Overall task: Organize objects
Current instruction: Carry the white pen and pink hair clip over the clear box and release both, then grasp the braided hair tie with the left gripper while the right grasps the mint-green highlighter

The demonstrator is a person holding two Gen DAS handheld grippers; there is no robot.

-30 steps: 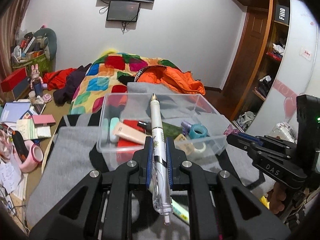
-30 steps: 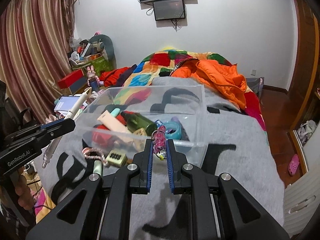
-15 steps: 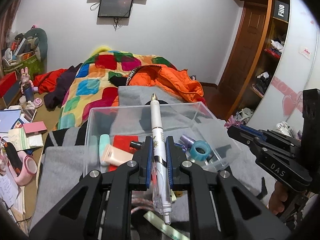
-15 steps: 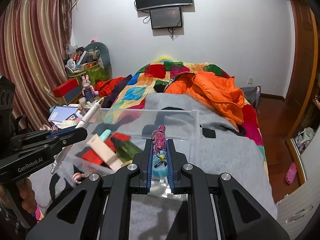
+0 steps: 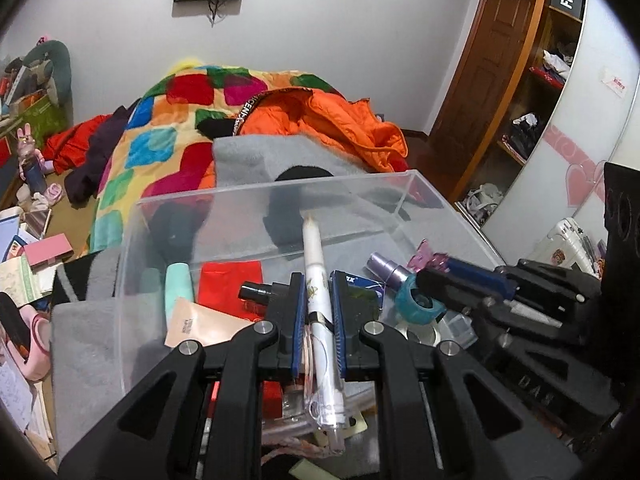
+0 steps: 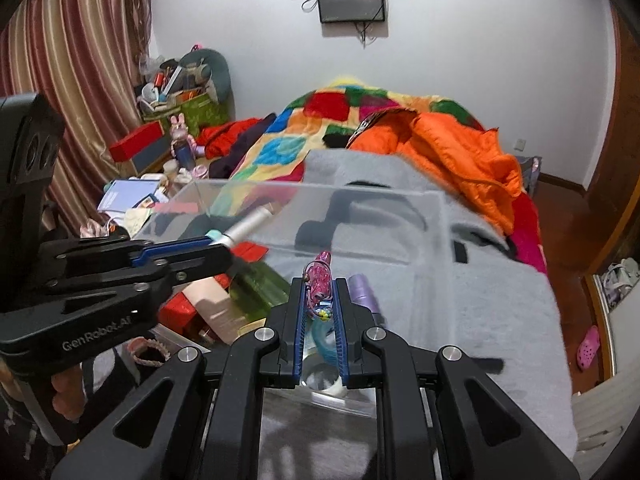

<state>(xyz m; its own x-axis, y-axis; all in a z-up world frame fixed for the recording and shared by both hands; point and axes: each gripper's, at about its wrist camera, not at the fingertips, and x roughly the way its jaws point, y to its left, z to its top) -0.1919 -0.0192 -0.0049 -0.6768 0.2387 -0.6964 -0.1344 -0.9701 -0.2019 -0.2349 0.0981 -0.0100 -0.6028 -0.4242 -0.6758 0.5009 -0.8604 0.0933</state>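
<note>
A clear plastic box (image 5: 280, 196) (image 6: 436, 216) sits on a grey blanket (image 5: 80, 344) and holds several small items. My left gripper (image 5: 316, 288) is shut on a white pen (image 5: 314, 264) that points over the box; it shows from the side in the right wrist view (image 6: 208, 246). My right gripper (image 6: 319, 292) is shut on a small pink hair clip (image 6: 318, 280) above the box's right part, over a teal tape ring (image 5: 420, 308) and a purple spray bottle (image 5: 384, 266). The clip also shows in the left wrist view (image 5: 428, 258).
In the box lie a mint tube (image 5: 180, 284), a peach tube (image 5: 196, 322), a red packet (image 5: 230, 286) and a green bottle (image 6: 260, 284). A bracelet (image 6: 150, 350) lies outside its near wall. An orange jacket (image 6: 460, 148), a patchwork quilt (image 5: 160, 136) and floor clutter (image 5: 24, 248) lie around.
Both grippers have moved forward and down over the box, each with its object still held. The right gripper now sits close beside the left.
</note>
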